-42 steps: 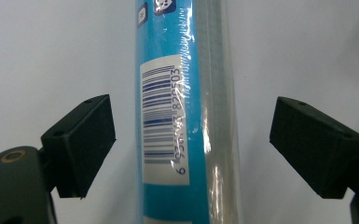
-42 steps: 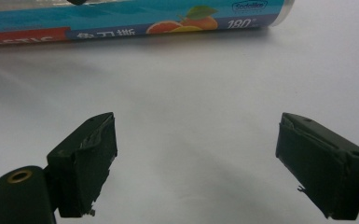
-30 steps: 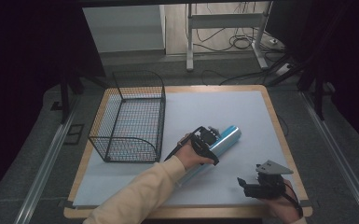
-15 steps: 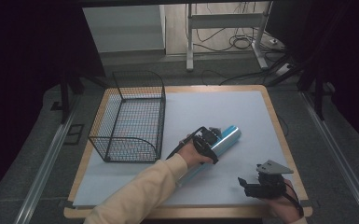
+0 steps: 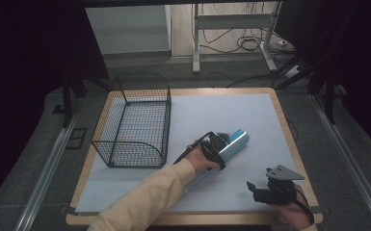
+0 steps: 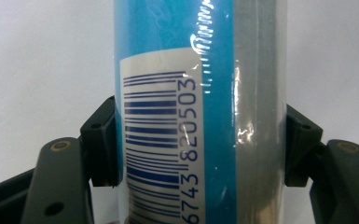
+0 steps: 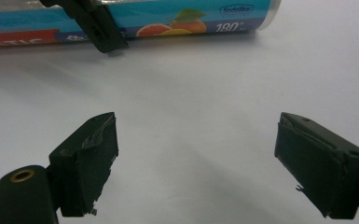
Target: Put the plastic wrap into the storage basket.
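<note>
A long blue and silver roll of plastic wrap lies on the white table mat, right of centre. My left gripper has just been closing and its jaws now press on both sides of the roll, across the barcode label. In the right gripper view the roll lies across the top, with one left jaw in front of it. My right gripper rests near the table's front right corner. It stands open over bare mat, with nothing between its jaws.
A black wire basket stands on the left half of the table. The white mat has a wooden rim around it. Beyond the far edge are table legs and cables on the floor.
The left gripper's jaws have drawn in onto the roll. The left hand shifted only slightly, and the right gripper has stayed put.
</note>
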Demonstrator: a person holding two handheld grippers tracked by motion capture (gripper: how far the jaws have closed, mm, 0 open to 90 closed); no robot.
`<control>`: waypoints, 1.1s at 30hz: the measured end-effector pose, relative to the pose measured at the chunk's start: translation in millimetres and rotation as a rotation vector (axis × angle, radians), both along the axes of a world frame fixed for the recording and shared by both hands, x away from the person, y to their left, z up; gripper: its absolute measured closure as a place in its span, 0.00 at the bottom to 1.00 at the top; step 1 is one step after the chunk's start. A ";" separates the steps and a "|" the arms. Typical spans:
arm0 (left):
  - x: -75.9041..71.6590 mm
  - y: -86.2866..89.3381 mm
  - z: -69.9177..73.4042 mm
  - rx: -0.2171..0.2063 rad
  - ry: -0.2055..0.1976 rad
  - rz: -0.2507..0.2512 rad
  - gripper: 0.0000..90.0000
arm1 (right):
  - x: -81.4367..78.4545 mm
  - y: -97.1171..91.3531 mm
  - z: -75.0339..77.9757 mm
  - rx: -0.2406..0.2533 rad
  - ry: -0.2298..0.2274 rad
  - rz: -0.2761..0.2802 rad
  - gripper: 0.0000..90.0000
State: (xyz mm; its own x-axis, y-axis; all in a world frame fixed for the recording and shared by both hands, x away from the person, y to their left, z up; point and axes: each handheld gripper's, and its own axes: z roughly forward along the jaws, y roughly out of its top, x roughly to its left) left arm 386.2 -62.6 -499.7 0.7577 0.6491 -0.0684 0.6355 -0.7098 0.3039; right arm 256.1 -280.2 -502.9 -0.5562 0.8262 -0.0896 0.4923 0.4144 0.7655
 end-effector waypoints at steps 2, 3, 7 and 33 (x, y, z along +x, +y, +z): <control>2.4 0.9 0.7 -0.004 0.018 -0.009 0.35 | -0.2 -0.1 0.3 -0.002 -0.008 -0.001 0.15; 2.4 0.9 0.7 -0.004 0.018 -0.009 0.35 | -0.2 -0.1 0.3 -0.002 -0.008 -0.001 0.15; 6.0 4.9 0.7 -0.026 0.043 -0.013 0.35 | -0.4 -1.4 1.0 -0.004 -0.015 -0.003 0.15; 7.9 24.7 28.0 -0.078 -0.015 -0.006 0.35 | 0.6 -3.2 0.4 -0.009 -0.019 -0.021 0.15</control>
State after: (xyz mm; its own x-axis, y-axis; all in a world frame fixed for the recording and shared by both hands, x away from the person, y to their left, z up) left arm 394.0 -37.9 -471.7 0.7630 0.6375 -0.1071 0.6261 -0.6876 0.3677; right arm 256.7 -283.3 -502.6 -0.5368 0.8368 -0.1076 0.4865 0.4112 0.7709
